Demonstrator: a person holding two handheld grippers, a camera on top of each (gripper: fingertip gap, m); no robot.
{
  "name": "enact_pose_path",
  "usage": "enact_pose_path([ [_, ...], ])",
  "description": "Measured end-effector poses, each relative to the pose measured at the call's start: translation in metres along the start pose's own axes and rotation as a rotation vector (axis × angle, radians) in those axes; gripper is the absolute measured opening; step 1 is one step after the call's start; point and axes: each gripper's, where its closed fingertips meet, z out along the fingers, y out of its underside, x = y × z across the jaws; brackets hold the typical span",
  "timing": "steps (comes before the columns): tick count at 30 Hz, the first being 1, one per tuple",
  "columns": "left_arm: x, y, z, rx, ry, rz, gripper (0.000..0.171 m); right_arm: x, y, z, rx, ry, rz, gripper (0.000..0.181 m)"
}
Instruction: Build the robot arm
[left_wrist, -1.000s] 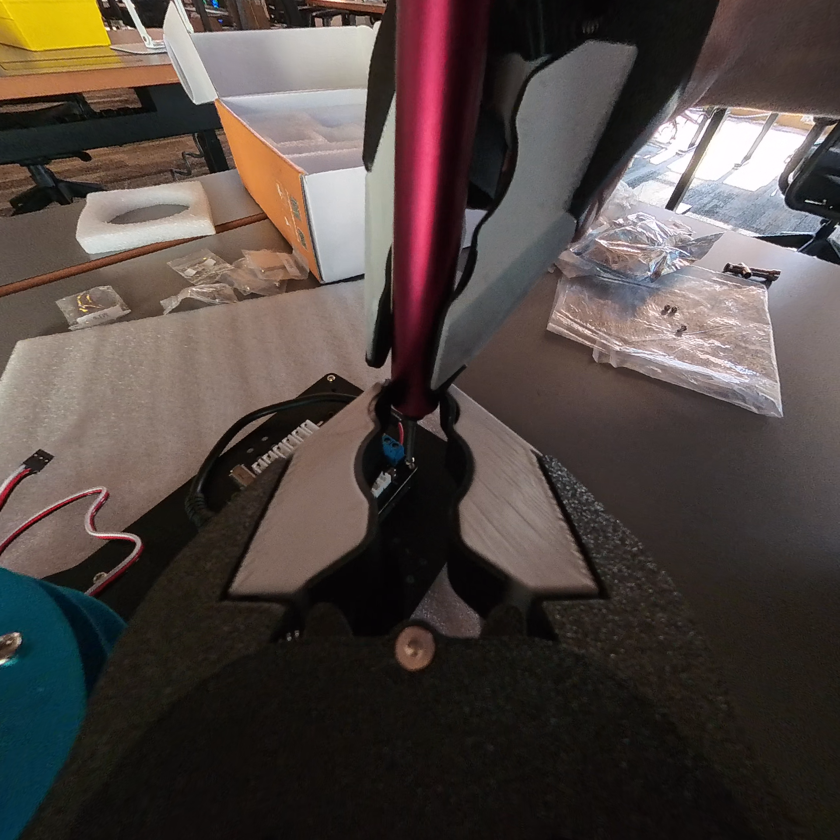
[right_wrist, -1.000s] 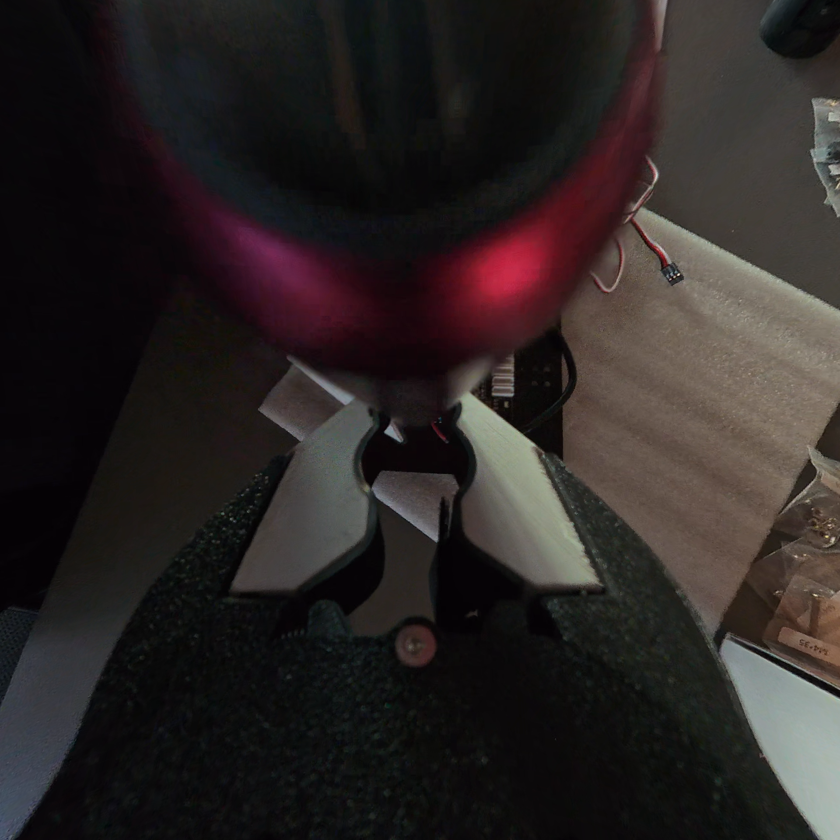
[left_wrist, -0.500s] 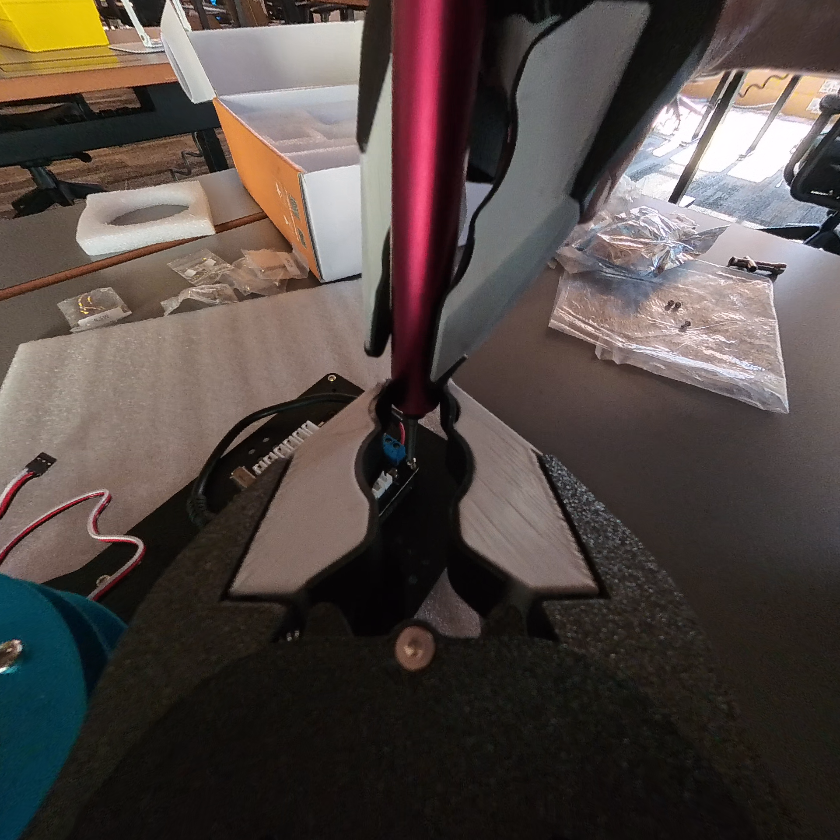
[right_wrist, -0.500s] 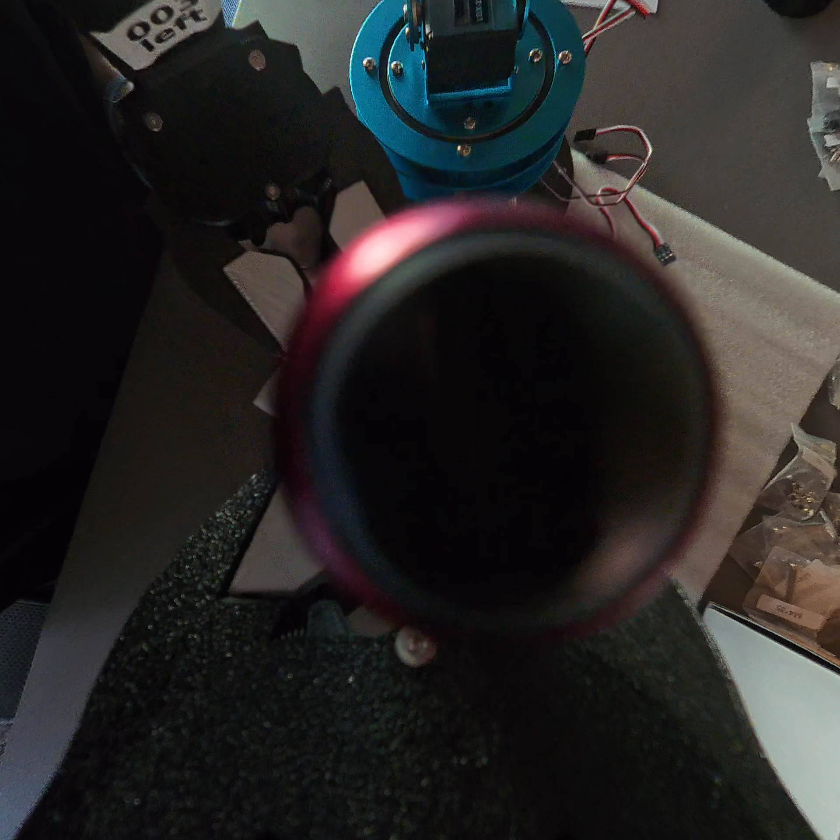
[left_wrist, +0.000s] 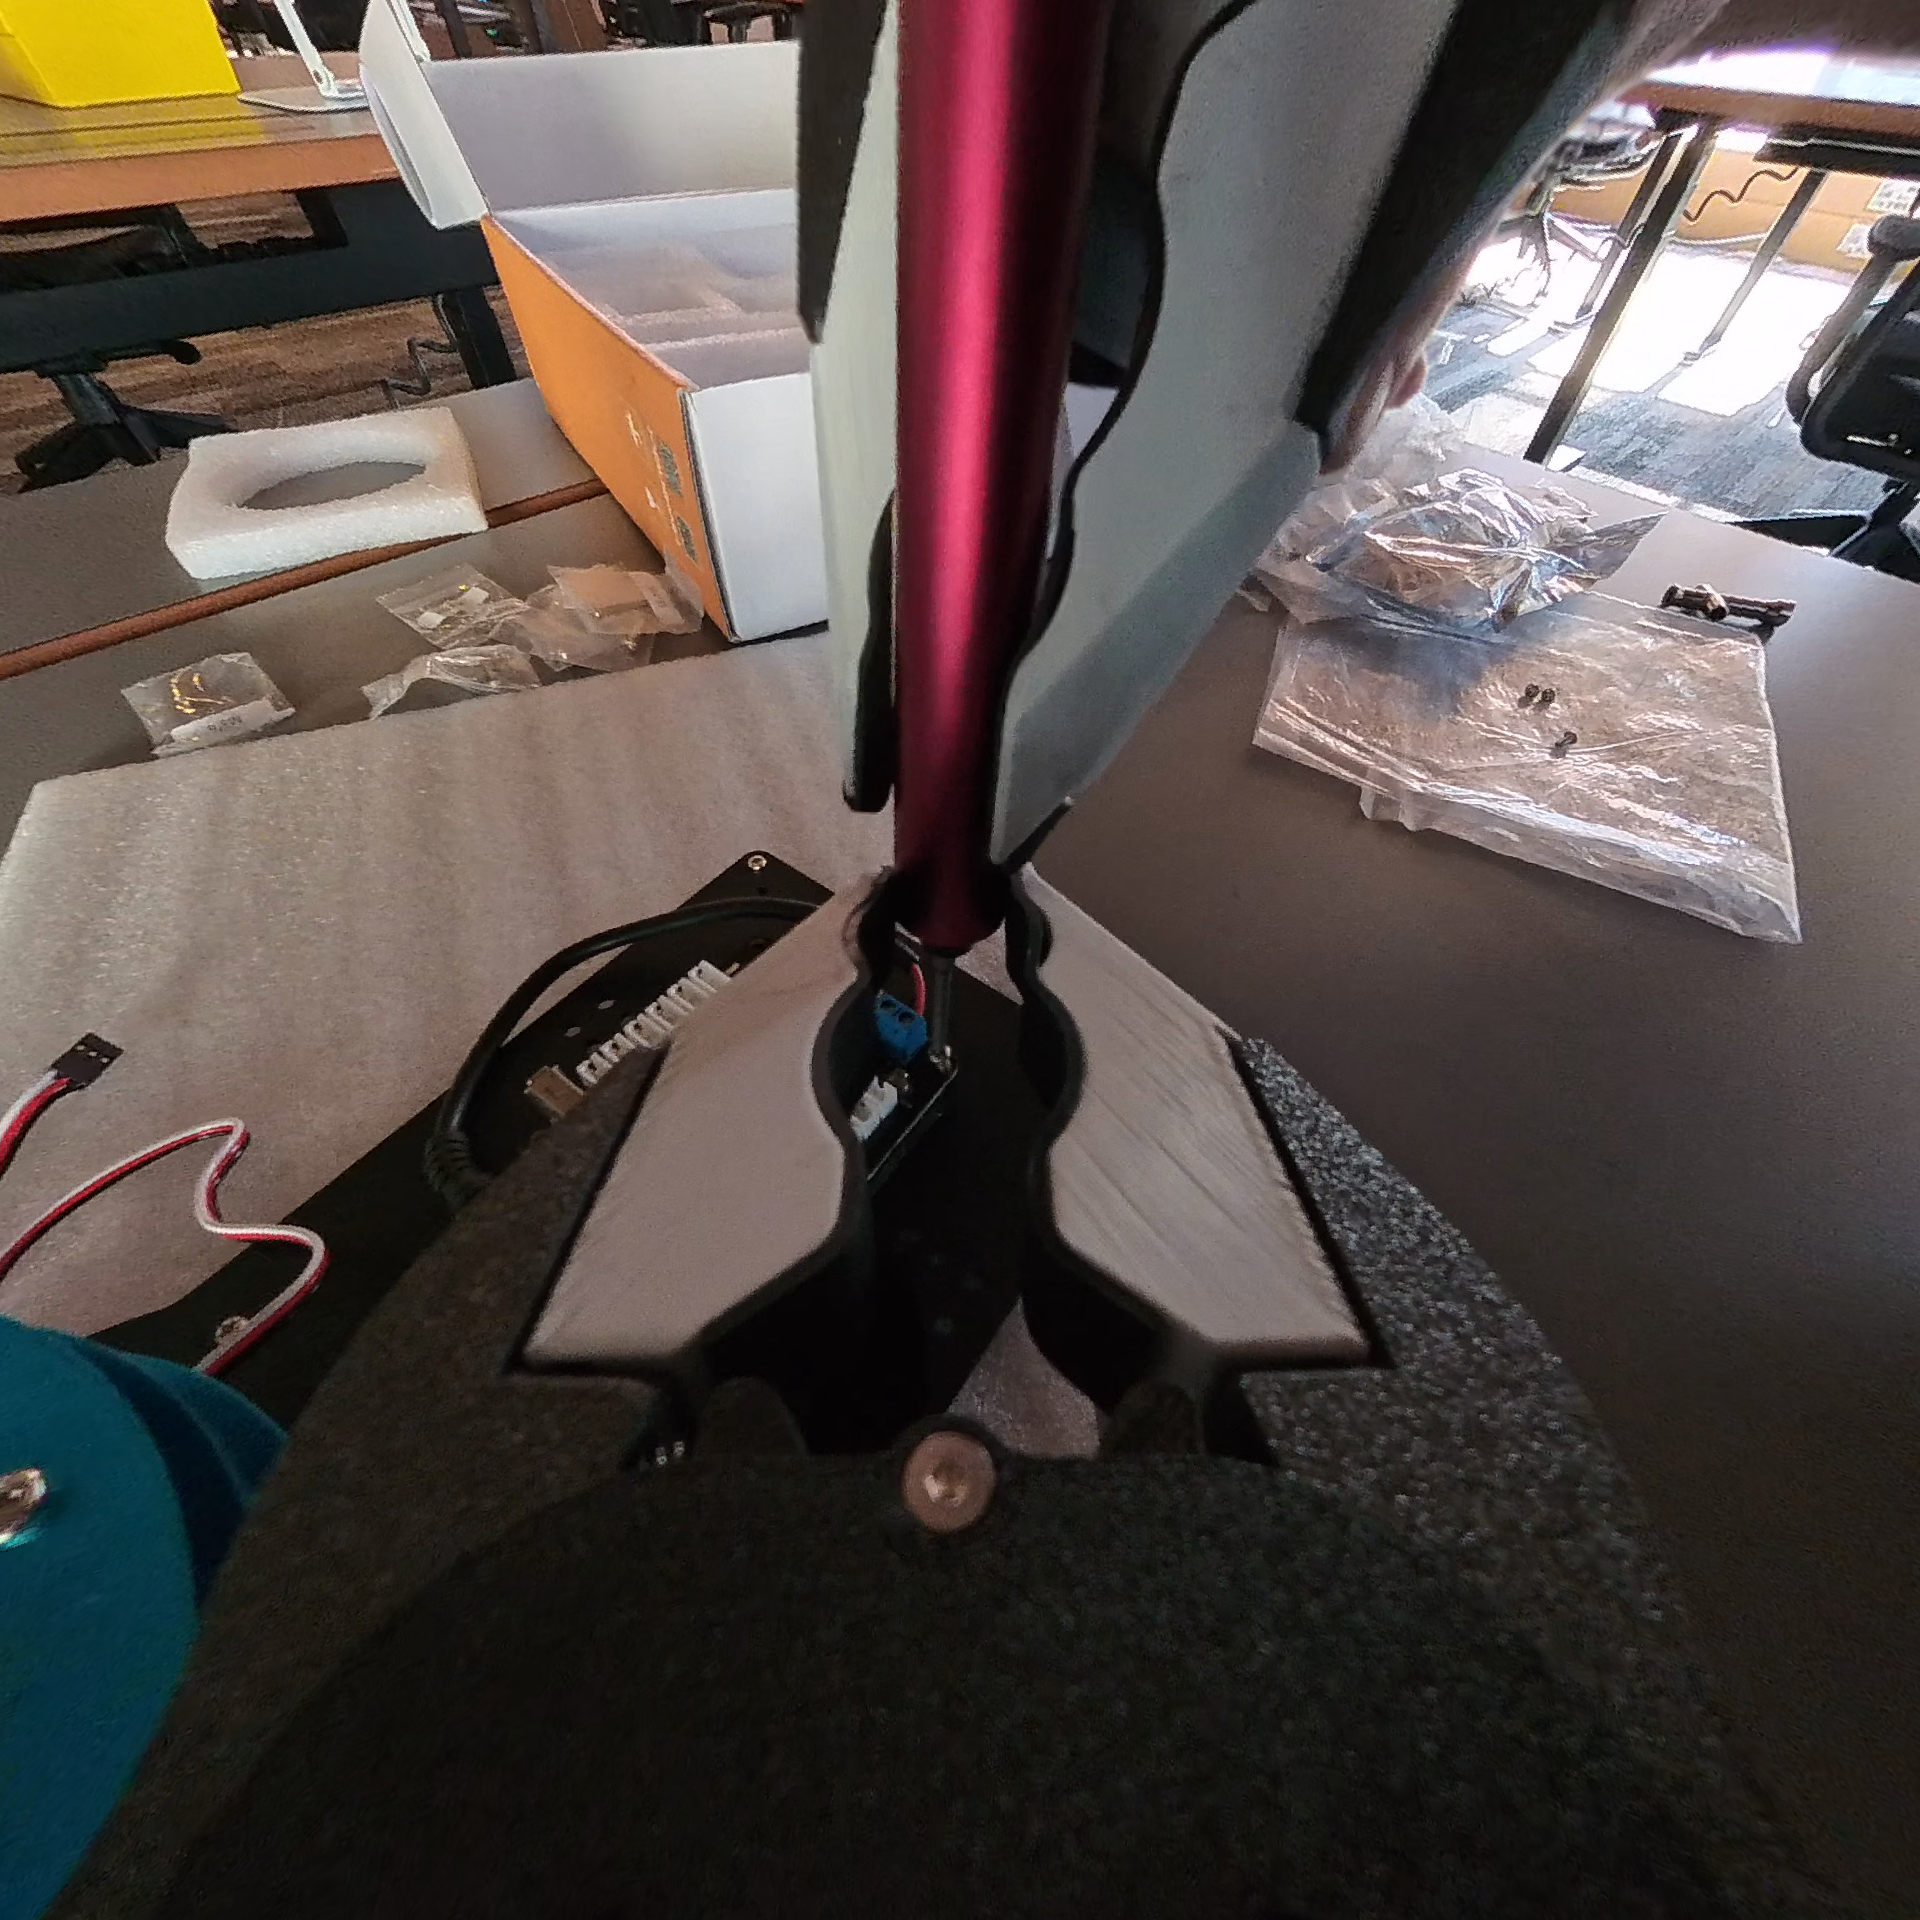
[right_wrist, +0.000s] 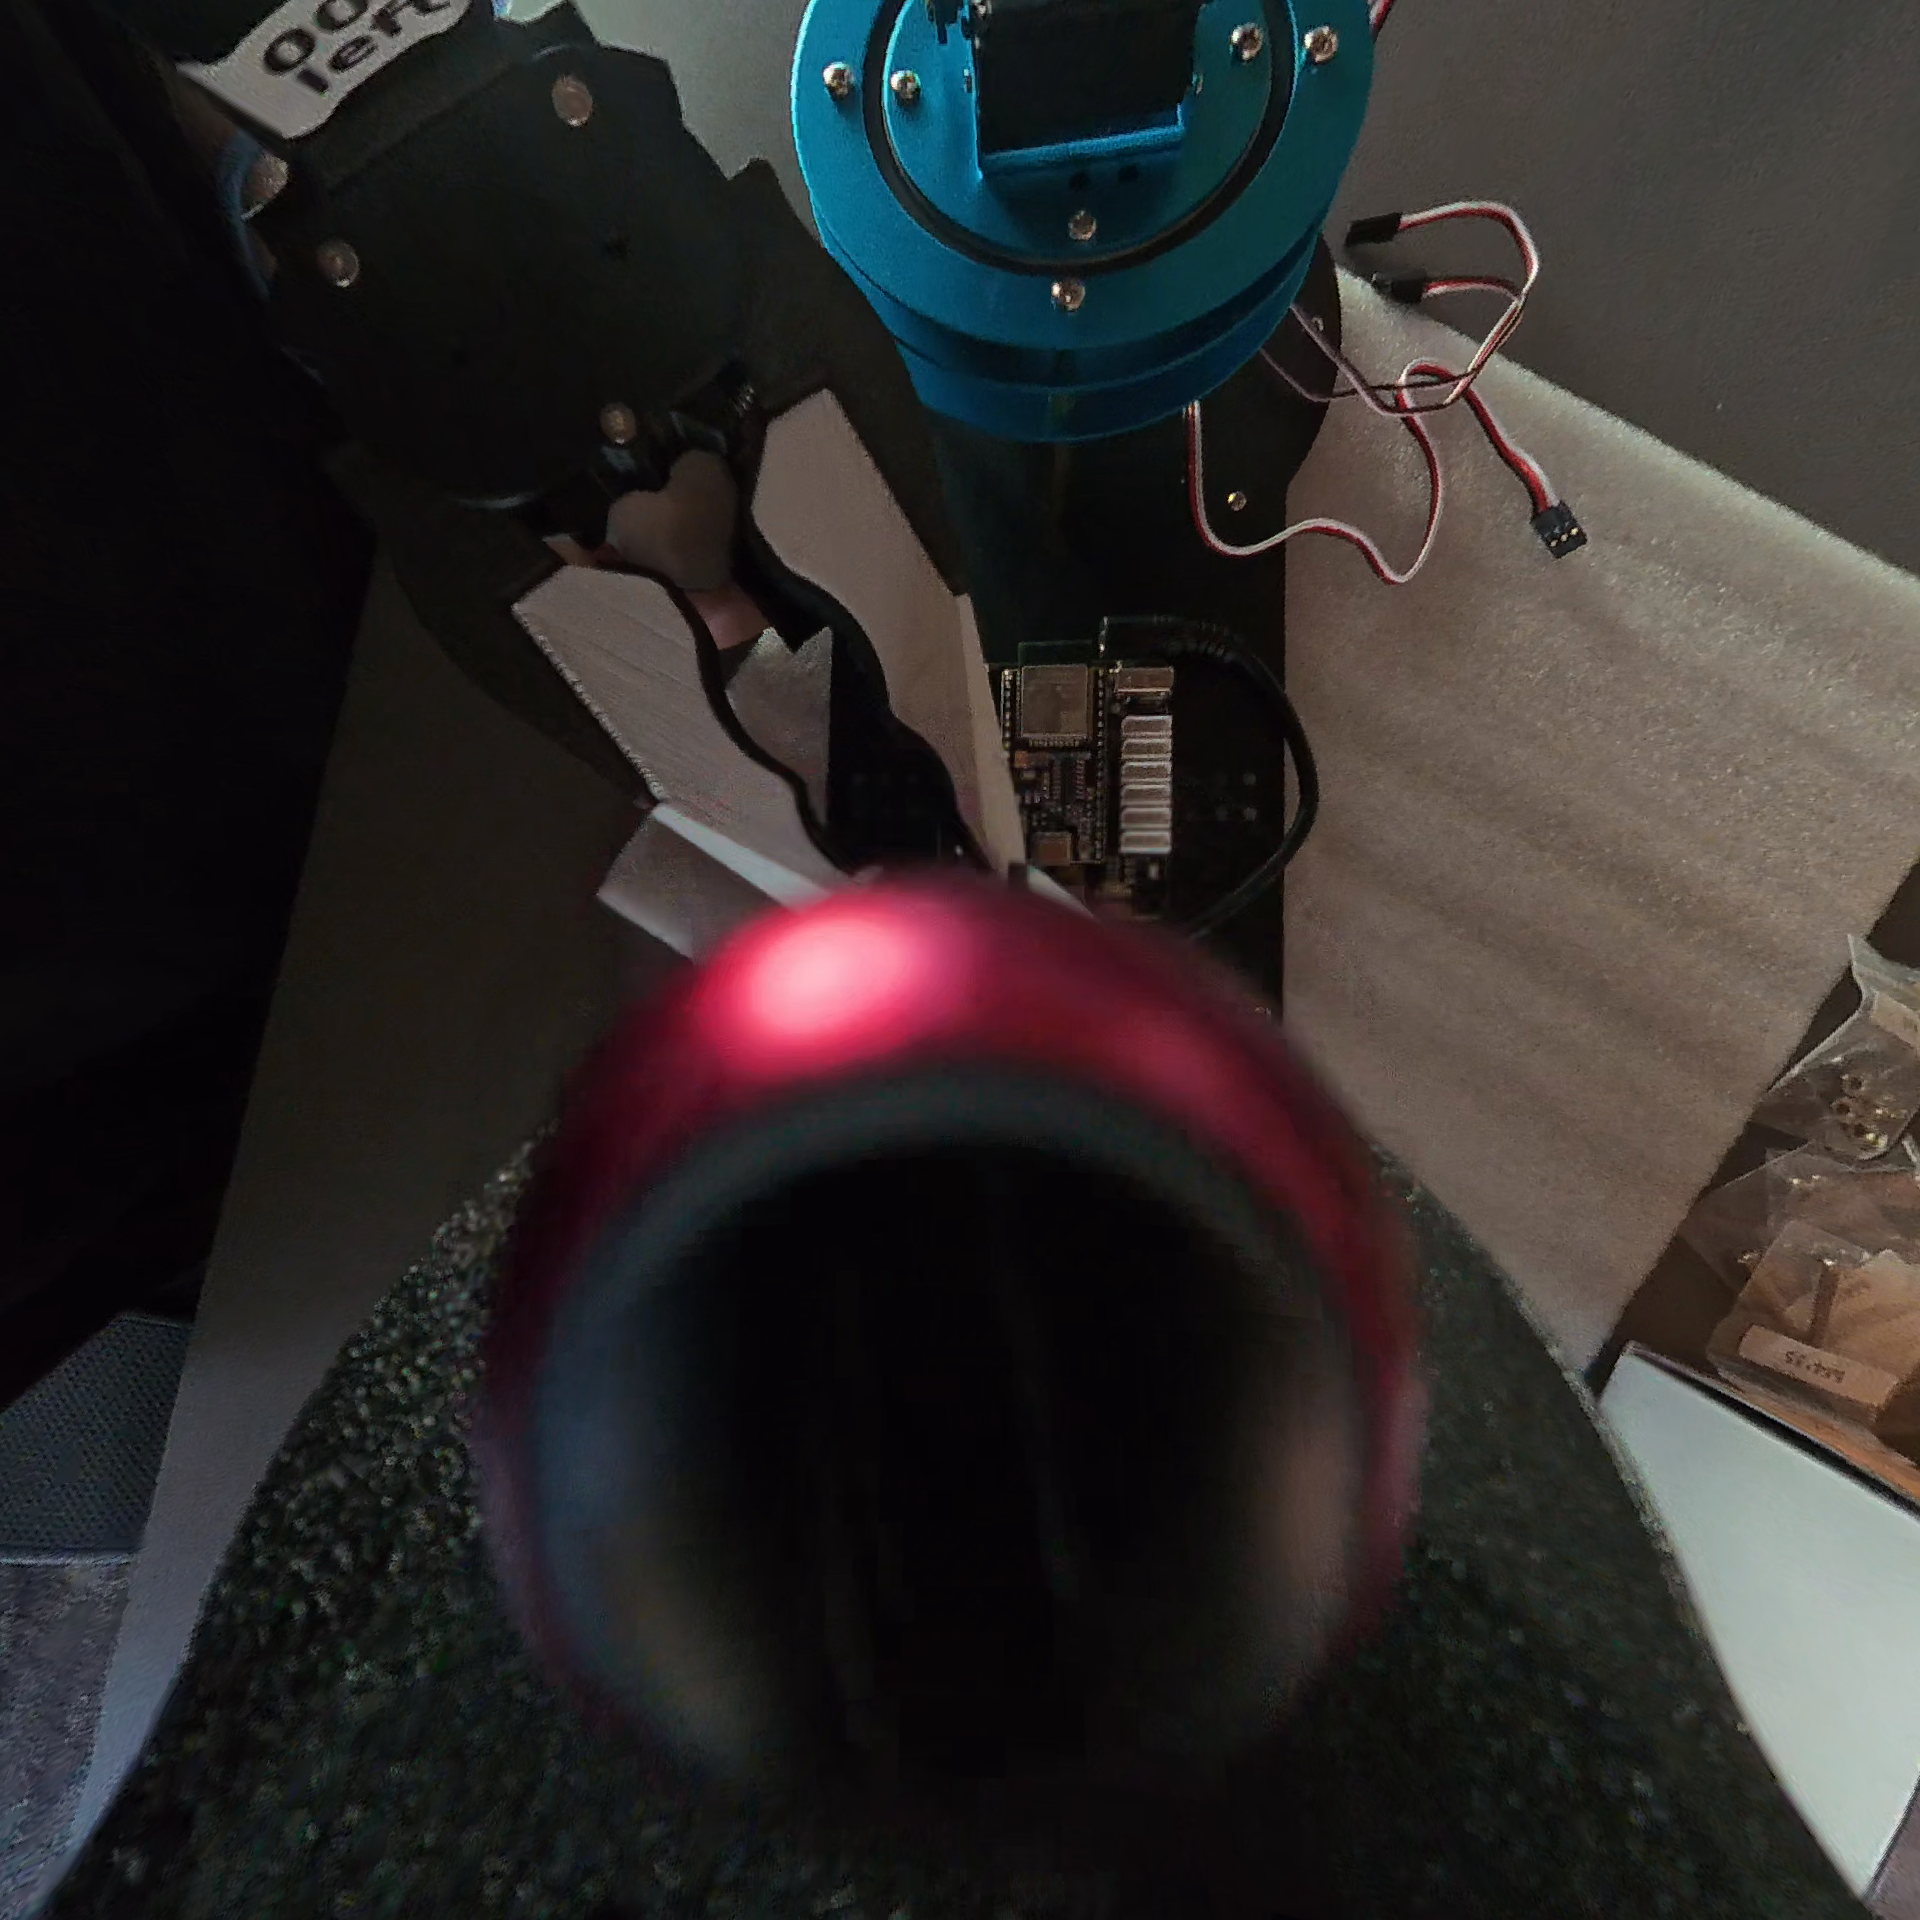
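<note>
A red screwdriver (left_wrist: 971, 499) stands nearly upright, its bit on a screw at the corner of a small circuit board (left_wrist: 904, 1091) beside a blue terminal block (left_wrist: 899, 1023). My right gripper (left_wrist: 951, 821) comes down from above and is shut on the shaft. My left gripper (left_wrist: 951, 909) has its fingertips closed around the shaft's lower end. In the right wrist view the screwdriver's blurred butt end (right_wrist: 945, 1299) hides my own fingers. Beyond it are the left gripper (right_wrist: 914, 862), the board (right_wrist: 1091, 769) and a blue round base (right_wrist: 1070, 260) on a black plate (right_wrist: 1122, 540).
The plate lies on a white foam sheet (left_wrist: 364, 883), with red-and-white servo wires (left_wrist: 208, 1174) at the left. An open orange-and-white box (left_wrist: 644, 364), a white foam ring (left_wrist: 322, 499) and small parts bags (left_wrist: 499, 634) lie behind. Plastic bags with screws (left_wrist: 1538, 769) lie right.
In the right wrist view the screwdriver's butt end has swung from the top of the frame to the bottom, uncovering the blue base and board. The left wrist view is nearly unchanged.
</note>
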Motion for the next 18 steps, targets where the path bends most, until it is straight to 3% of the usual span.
enact_pose_path([
  [1,0.0001,-0.0001,0.0003,-0.001,-0.002,0.003,0.021,0.0005,0.0007,-0.0005,-0.015,-0.003,0.012,0.019],
  [18,0.0002,0.0005,0.0012,-0.007,-0.002,0.003,0.021,0.0010,0.0007,-0.0056,-0.057,-0.048,0.036,0.021],
])
